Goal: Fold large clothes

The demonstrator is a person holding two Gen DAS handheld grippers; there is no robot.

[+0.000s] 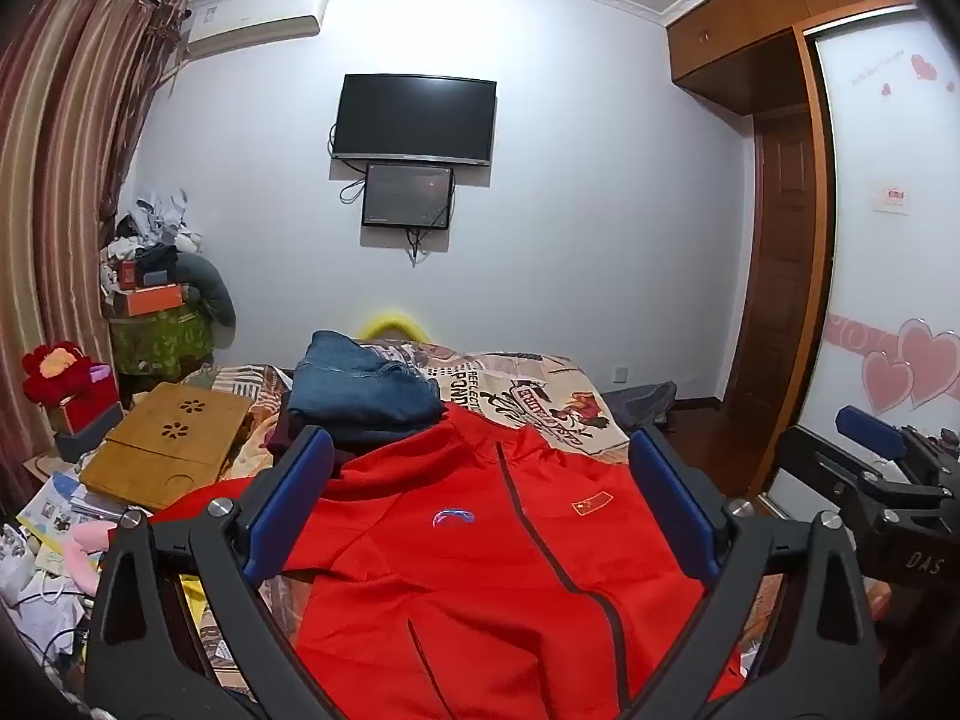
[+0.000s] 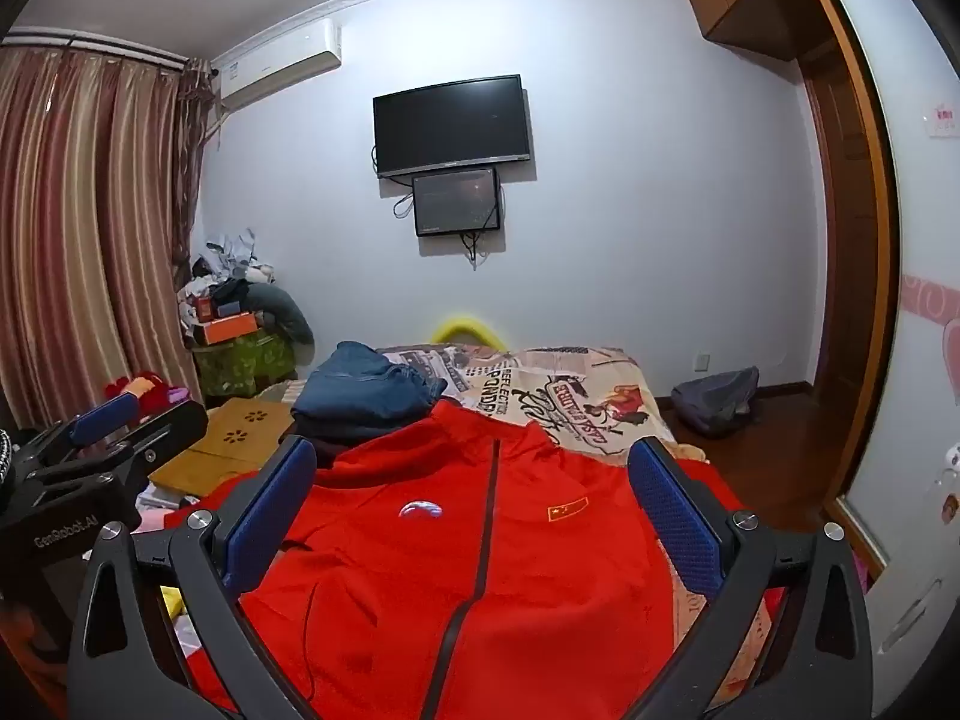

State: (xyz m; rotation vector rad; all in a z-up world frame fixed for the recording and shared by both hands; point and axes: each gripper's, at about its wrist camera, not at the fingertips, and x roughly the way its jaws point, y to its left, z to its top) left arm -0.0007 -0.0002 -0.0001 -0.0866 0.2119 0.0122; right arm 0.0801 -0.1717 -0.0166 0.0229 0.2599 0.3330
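A red zip-up jacket (image 1: 480,570) lies spread front-up on the bed, collar toward the far end; it also shows in the right wrist view (image 2: 480,570). My left gripper (image 1: 480,480) is open and empty, held above the jacket's chest. My right gripper (image 2: 474,486) is open and empty, also above the chest. The right gripper shows at the right edge of the left wrist view (image 1: 882,468), and the left gripper at the left edge of the right wrist view (image 2: 90,444).
Folded blue jeans (image 1: 360,390) sit on dark clothes beyond the collar. A patterned bedsheet (image 1: 540,396) covers the bed. A wooden lap tray (image 1: 174,450) and clutter lie to the left. A wardrobe (image 1: 888,240) stands right; a grey bag (image 2: 714,399) is on the floor.
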